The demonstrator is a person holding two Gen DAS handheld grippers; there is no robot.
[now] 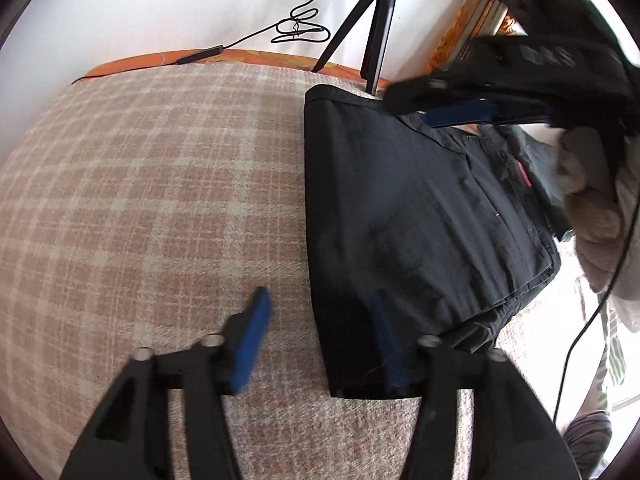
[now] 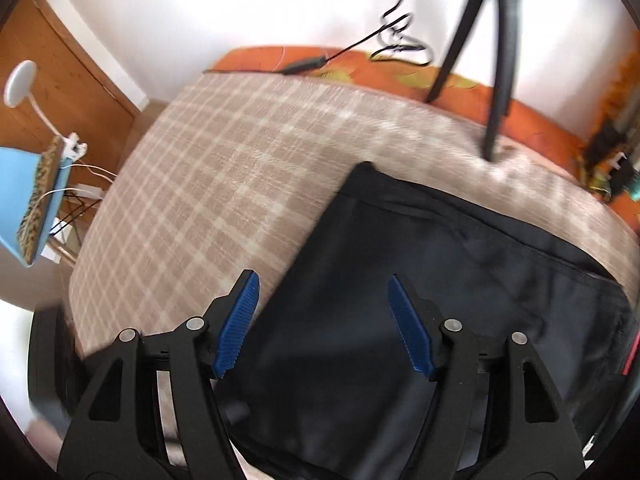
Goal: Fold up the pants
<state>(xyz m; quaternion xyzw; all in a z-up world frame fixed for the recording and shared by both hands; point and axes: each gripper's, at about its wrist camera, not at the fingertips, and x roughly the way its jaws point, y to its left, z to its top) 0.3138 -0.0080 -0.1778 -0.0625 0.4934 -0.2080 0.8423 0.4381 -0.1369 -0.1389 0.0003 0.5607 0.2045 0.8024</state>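
Lying folded at three o'clock on the plaid blanket (image 1: 160, 184), the soft, limp pants (image 1: 420, 216) invite an edge pinch; left gripper (image 1: 320, 336) and right gripper (image 2: 324, 320) both gape empty.

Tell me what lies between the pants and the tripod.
Only a narrow strip of plaid blanket separates the pants from the tripod foot; the right wrist view shows it best.
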